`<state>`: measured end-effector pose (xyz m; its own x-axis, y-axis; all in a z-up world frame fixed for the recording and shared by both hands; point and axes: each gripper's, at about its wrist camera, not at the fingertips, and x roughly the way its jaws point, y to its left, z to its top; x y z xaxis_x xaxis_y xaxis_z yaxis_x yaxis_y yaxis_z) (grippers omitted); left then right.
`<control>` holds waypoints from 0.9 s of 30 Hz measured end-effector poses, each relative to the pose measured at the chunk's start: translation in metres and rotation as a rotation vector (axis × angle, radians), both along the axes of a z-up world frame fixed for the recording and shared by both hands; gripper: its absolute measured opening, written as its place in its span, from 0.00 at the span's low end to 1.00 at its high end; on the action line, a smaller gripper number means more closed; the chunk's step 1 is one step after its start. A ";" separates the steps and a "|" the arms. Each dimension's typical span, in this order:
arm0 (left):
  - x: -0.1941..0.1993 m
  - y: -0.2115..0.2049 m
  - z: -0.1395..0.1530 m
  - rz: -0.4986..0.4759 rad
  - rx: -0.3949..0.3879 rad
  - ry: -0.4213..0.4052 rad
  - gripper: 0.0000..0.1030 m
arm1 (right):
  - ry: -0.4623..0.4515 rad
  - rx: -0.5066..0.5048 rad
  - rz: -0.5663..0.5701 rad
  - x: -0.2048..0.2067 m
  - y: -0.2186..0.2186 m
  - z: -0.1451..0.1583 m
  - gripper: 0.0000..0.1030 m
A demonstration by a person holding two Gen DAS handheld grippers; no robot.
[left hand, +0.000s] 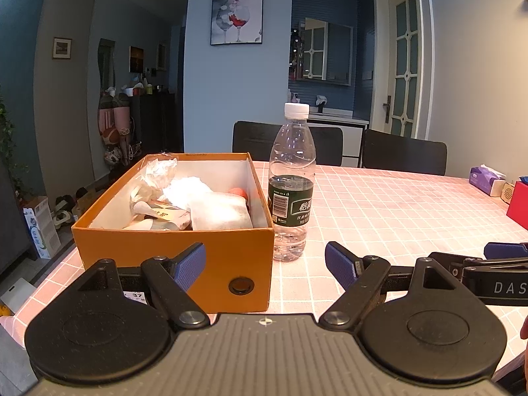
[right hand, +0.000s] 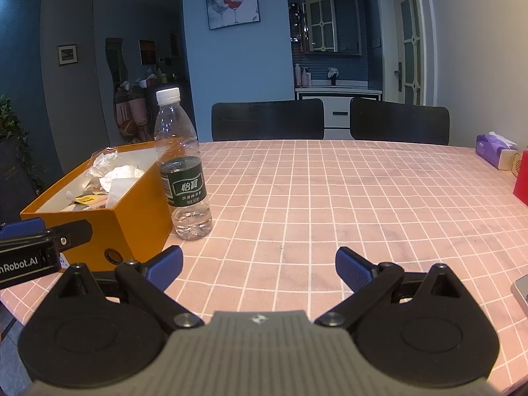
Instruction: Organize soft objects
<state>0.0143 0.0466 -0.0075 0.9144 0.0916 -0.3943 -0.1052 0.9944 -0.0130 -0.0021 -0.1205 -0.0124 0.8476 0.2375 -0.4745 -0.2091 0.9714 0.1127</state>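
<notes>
At lower left, the orange box (left hand: 171, 257) carries a sticker reading "37". The bottle (right hand: 183, 165) label shows "怡寶". The right gripper (left hand: 495, 285) reads "DAS", the left gripper (right hand: 29, 259) "nRobot.AI".

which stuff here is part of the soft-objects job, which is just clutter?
Job:
- orange box
- soft white wrappers and cloths inside it
- left tongs, open
- right tongs, open

Lying about:
- water bottle, upright beside the box
- purple tissue pack
- red box
- two black chairs
</notes>
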 end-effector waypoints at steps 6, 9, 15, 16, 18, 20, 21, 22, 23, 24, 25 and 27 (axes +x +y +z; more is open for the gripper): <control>0.000 -0.001 0.000 -0.008 0.006 0.003 0.93 | 0.003 0.003 -0.007 0.000 0.000 -0.001 0.94; 0.000 -0.001 -0.001 -0.013 0.008 0.005 0.93 | 0.004 0.006 -0.011 0.000 -0.002 -0.001 0.94; 0.001 -0.002 -0.001 -0.012 0.005 0.007 0.93 | 0.004 0.006 -0.013 -0.001 -0.002 -0.001 0.94; 0.001 -0.002 -0.001 -0.012 0.007 0.006 0.93 | 0.005 0.007 -0.013 -0.001 -0.002 -0.001 0.94; 0.001 -0.002 -0.001 -0.013 0.007 0.006 0.93 | 0.006 0.007 -0.013 -0.001 -0.002 -0.001 0.94; 0.001 -0.002 -0.001 -0.013 0.008 0.006 0.93 | 0.006 0.007 -0.012 -0.001 -0.002 -0.001 0.94; 0.001 -0.002 -0.001 -0.013 0.006 0.006 0.93 | 0.006 0.007 -0.012 -0.001 -0.002 -0.001 0.94; 0.001 -0.002 -0.001 -0.013 0.007 0.006 0.93 | 0.006 0.007 -0.013 -0.001 -0.002 -0.001 0.94; 0.001 -0.002 -0.001 -0.014 0.008 0.006 0.93 | 0.006 0.006 -0.013 -0.001 -0.002 -0.001 0.94; 0.001 -0.002 -0.001 -0.013 0.008 0.006 0.93 | 0.006 0.006 -0.013 -0.001 -0.002 -0.001 0.94; 0.001 -0.002 -0.001 -0.014 0.008 0.006 0.93 | 0.007 0.007 -0.013 -0.001 -0.002 -0.001 0.94; 0.001 -0.002 -0.001 -0.016 0.006 0.007 0.93 | 0.008 0.006 -0.013 -0.001 -0.002 -0.001 0.94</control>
